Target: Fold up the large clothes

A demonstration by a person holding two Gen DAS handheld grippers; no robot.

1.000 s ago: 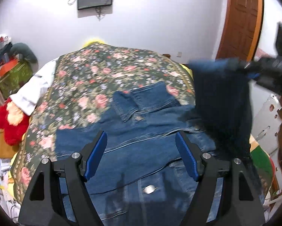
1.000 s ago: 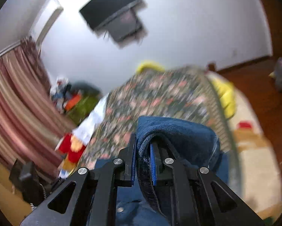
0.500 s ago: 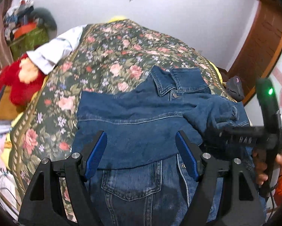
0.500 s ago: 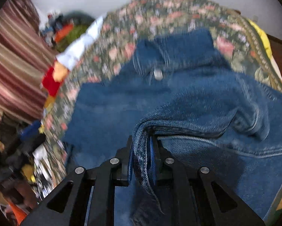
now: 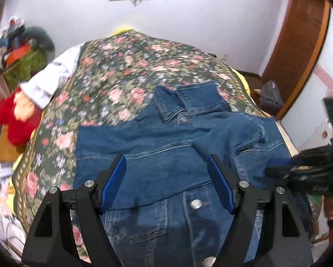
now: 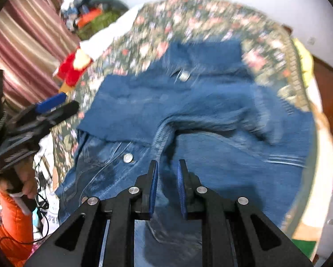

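A blue denim jacket (image 5: 166, 155) lies spread on the floral bedspread (image 5: 122, 71), collar at the far end. Both sleeves are folded in across its chest; the right sleeve (image 5: 237, 133) lies rumpled over it. My left gripper (image 5: 166, 178) is wide open and empty just above the jacket's middle. My right gripper (image 6: 167, 173) has its jaws slightly apart and holds nothing; the sleeve's end (image 6: 164, 135) lies just ahead of its tips. The jacket fills the right wrist view (image 6: 211, 111), which is blurred. The right gripper also shows in the left wrist view (image 5: 282, 166).
A red plush toy (image 5: 13, 120) and a white pillow (image 5: 53, 77) sit at the bed's left edge. A cluttered pile (image 5: 17, 44) stands at the far left. A wooden door (image 5: 299, 44) and a dark bag (image 5: 269, 95) are on the right.
My right gripper carried the sleeve down across the jacket, then opened and let it go. The sleeve now rests on the jacket. My left gripper stayed open above the jacket.
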